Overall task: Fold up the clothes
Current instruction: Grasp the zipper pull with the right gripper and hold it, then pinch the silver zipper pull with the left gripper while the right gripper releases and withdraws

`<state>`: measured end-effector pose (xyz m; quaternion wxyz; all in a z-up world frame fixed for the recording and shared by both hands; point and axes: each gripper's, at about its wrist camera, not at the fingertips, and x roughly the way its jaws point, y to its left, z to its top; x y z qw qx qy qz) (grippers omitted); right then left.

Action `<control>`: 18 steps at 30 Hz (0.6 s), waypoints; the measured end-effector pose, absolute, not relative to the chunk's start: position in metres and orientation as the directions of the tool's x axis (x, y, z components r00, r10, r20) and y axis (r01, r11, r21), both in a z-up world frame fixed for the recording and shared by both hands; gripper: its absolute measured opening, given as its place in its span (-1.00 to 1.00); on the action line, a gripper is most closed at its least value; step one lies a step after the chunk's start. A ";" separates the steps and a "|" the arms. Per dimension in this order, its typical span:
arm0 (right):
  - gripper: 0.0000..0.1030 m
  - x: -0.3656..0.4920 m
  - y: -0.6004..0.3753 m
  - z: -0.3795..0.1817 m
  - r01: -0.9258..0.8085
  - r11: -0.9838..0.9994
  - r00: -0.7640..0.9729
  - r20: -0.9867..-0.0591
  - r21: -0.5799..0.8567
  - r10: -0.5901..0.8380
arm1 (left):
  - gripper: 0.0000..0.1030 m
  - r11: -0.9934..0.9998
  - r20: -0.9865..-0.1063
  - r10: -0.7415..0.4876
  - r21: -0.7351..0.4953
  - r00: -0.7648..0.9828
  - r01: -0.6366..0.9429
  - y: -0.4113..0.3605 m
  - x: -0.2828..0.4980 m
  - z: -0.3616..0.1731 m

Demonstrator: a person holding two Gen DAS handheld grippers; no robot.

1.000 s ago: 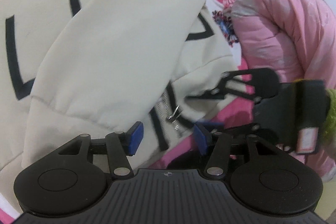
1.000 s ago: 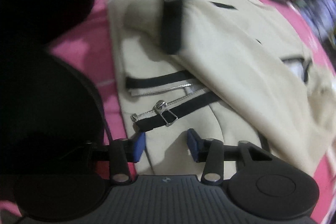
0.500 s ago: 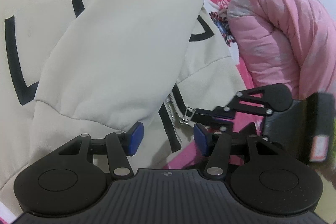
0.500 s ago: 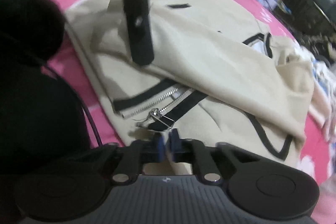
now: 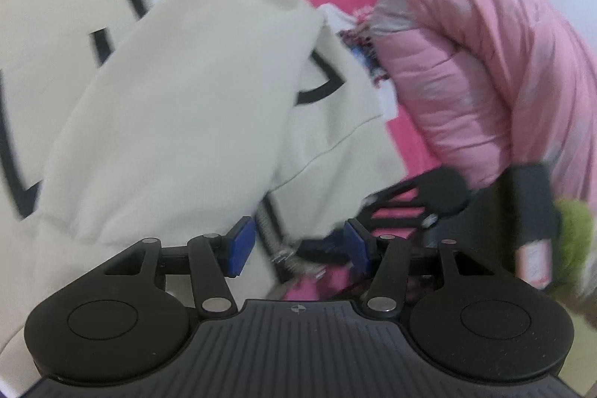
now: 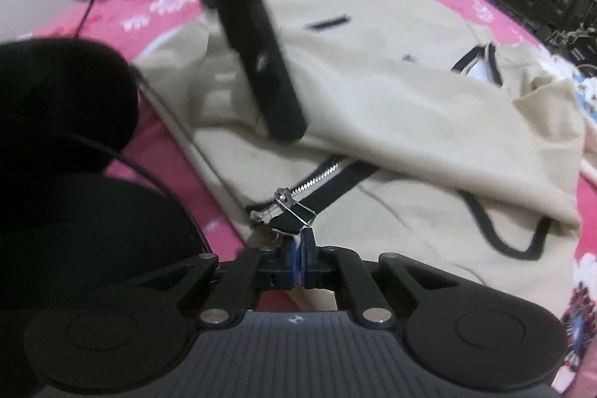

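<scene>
— How does the jacket (image 6: 391, 92) look?
— Cream, black-trimmed, spread on the pink bedsheet (image 6: 164, 6); one sleeve (image 5: 179, 122) folded across; silver zipper (image 6: 321, 174) showing.
— The claws?
— Right gripper (image 6: 298, 262) pinches the hem; left gripper (image 5: 296, 245) gapes above it.

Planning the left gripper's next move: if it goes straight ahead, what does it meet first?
Probably the cream jacket's zipper hem, lying between the open left gripper; depth is unclear.
</scene>
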<state>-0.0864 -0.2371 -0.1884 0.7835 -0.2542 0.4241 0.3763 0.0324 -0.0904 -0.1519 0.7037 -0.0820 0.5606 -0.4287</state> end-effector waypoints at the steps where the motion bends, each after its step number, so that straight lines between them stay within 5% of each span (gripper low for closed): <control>1: -0.85 -0.086 -0.238 -0.191 -0.800 0.596 0.353 -0.857 -0.069 0.375 | 0.02 0.606 -0.710 -0.705 -0.605 -0.004 0.516 -0.098 0.034 -0.153; 4: -0.70 -0.085 -0.247 -0.186 -0.752 0.659 0.349 -0.853 -0.008 0.388 | 0.02 0.583 -0.702 -0.712 -0.602 -0.013 0.546 -0.120 0.036 -0.157; 7: -0.11 -0.085 -0.265 -0.175 -0.679 0.733 0.347 -0.857 0.051 0.381 | 0.02 0.568 -0.695 -0.718 -0.614 -0.034 0.548 -0.135 0.040 -0.162; 9: 0.10 -0.090 -0.286 -0.162 -0.624 0.774 0.363 -0.838 0.106 0.407 | 0.02 0.561 -0.697 -0.715 -0.613 -0.047 0.557 -0.140 0.039 -0.166; 13: 0.11 -0.091 -0.347 -0.134 -0.404 0.886 0.459 -0.787 0.229 0.413 | 0.02 0.573 -0.758 -0.648 -0.545 -0.068 0.611 -0.151 0.032 -0.176; 18: 0.10 -0.068 -0.433 -0.150 0.130 0.942 0.554 -0.811 0.309 0.189 | -0.01 0.573 -0.803 -0.591 -0.484 -0.075 0.661 -0.156 0.023 -0.187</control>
